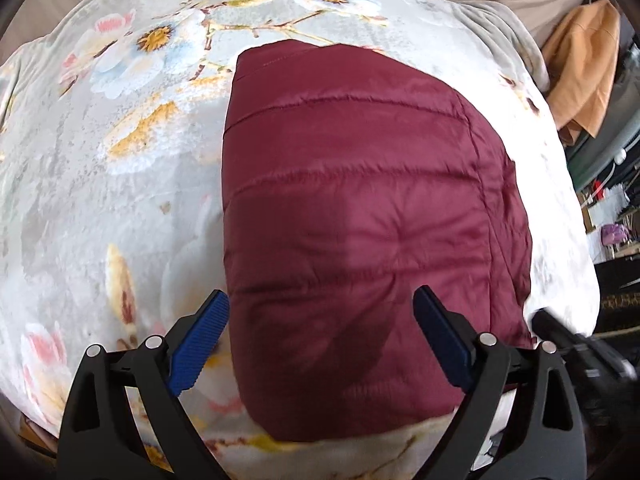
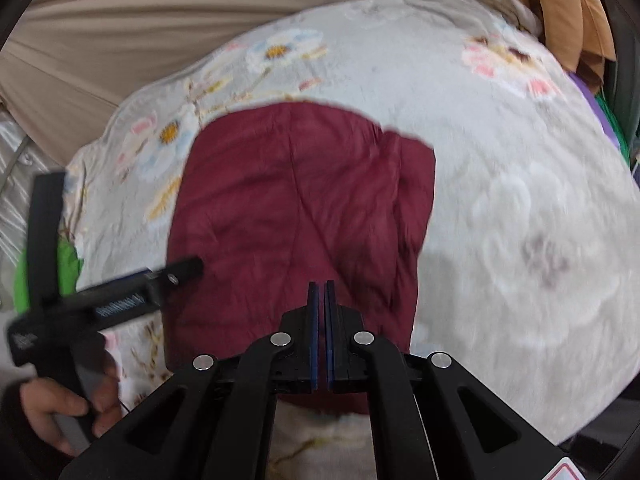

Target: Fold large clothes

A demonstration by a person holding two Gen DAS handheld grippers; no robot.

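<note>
On the floral blanket (image 1: pixel 100 200), folded maroon jacket (image 1: pixel 360 208) — below left fingers (image 1: pixel 224 312) spread wide, right fingers (image 2: pixel 314 300) pressed together, empty

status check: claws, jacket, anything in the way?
Left claw open, hovering over the near end of the jacket, holding nothing. Right claw shut, empty. Maroon quilted jacket lies folded into a compact block on the floral blanket. Nothing on top of it.
</note>
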